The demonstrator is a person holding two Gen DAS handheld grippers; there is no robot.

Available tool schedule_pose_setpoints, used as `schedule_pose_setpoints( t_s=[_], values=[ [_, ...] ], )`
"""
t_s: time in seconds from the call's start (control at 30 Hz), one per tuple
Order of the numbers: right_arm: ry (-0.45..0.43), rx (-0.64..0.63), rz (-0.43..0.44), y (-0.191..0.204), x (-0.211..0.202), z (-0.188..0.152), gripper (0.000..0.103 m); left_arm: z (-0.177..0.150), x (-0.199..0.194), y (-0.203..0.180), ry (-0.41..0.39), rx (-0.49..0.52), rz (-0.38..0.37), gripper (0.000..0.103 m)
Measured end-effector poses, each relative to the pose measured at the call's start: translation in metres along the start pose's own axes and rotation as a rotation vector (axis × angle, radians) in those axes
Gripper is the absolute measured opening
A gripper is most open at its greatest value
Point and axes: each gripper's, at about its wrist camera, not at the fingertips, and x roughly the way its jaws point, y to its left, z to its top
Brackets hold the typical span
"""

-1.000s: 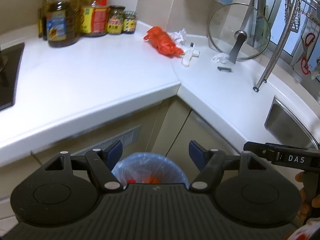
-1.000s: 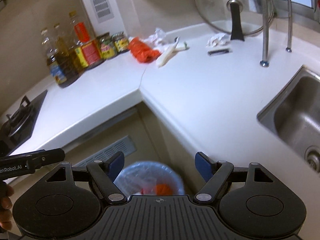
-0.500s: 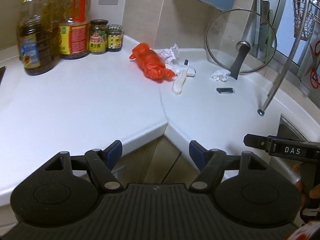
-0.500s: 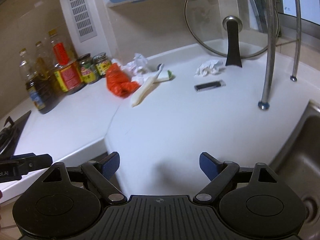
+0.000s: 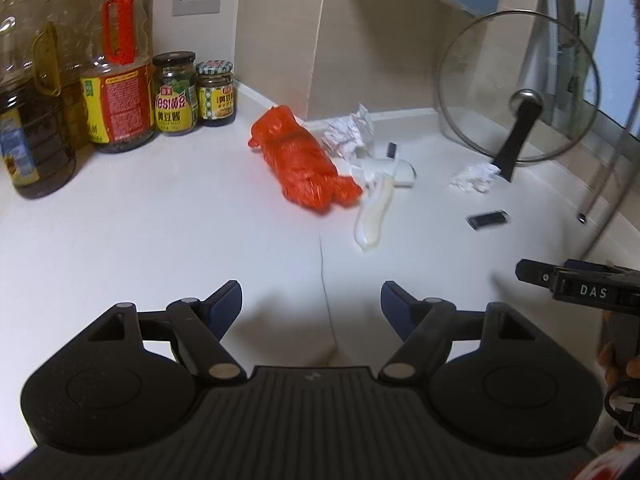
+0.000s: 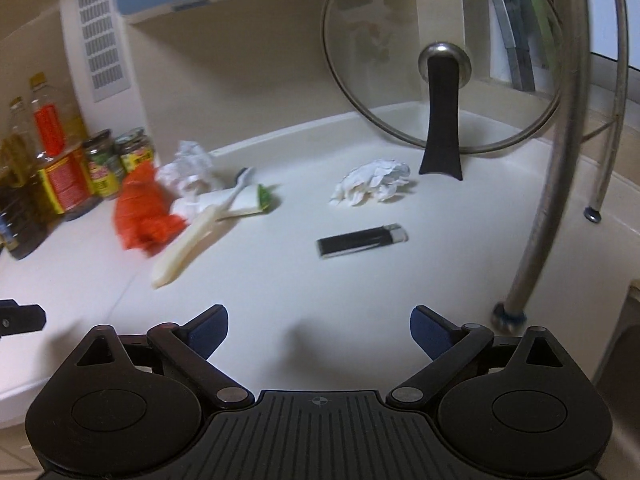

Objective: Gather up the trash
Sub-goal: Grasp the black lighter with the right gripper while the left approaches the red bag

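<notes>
Left wrist view: left gripper [image 5: 311, 300] sits over the white counter [image 5: 160, 240], jaws apart and opening, with only bare counter between the blue pads. At 12 o'clock from the gripper lies a crumpled red bag [image 5: 304, 168]. Just beside it at 1 o'clock are a crumpled paper ball [image 5: 348, 134], a flat white packet [image 5: 386, 166] and a cream-coloured toothbrush [image 5: 374, 216], whose handle end is nearest the gripper. Further toward 2 o'clock sit a second crumpled tissue [image 5: 474, 176] and a black lighter [image 5: 488, 219], apart from each other. A glass lid [image 5: 516, 88] stands on edge behind the tissue. Oil bottles [image 5: 116, 80] and two jars [image 5: 194, 96] stand at 10 to 11 o'clock against the wall. The right gripper's side shows at 3 o'clock. Right wrist view: right gripper [image 6: 319, 330] is wide and opening, jaws empty, over the counter [image 6: 440, 280]. Lighter [image 6: 362, 241] lies at 12 o'clock, tissue [image 6: 372, 182] just beyond it, the two apart. Toothbrush [image 6: 192, 244] lies at 10 o'clock, slanted, its head over the white packet [image 6: 240, 200]; the red bag [image 6: 142, 212] touches its left side, and the paper ball [image 6: 190, 166] lies behind. Glass lid [image 6: 442, 80] stands at 1 o'clock; a metal rack leg [image 6: 552, 184] stands at 2 o'clock.
</notes>
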Motion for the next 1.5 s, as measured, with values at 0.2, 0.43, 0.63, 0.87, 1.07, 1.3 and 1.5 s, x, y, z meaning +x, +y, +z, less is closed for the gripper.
schedule_pose_setpoints(
  t_s=[0.2, 0.43, 0.63, 0.87, 1.07, 1.3, 1.5],
  values=[
    [-0.001, -0.012, -0.016, -0.016, 0.042, 0.020, 0.097, 0.023, 0.035, -0.006, 0.004, -0.004, 0.025, 0.075],
    [0.012, -0.057, -0.035, -0.032, 0.082, 0.033, 0.098, 0.036, 0.063, -0.005, 0.017, -0.029, 0.041, 0.076],
    [0.016, -0.092, -0.041, -0.039, 0.103, 0.037, 0.098, 0.044, 0.079, -0.003, 0.021, -0.041, 0.048, 0.077],
    [0.004, -0.123, -0.054, -0.039, 0.114, 0.037, 0.098, 0.051, 0.088, 0.000, 0.018, -0.054, 0.047, 0.077],
    [-0.007, -0.148, -0.045, -0.034, 0.112, 0.039, 0.083, 0.053, 0.092, 0.002, 0.016, -0.062, 0.043, 0.078],
    [-0.001, -0.146, -0.052, -0.032, 0.112, 0.040, 0.082, 0.056, 0.094, 0.004, 0.006, -0.065, 0.041, 0.078],
    [-0.014, -0.141, -0.030, -0.027, 0.109, 0.046, 0.082, 0.064, 0.099, 0.009, -0.007, -0.079, 0.041, 0.078]
  ],
)
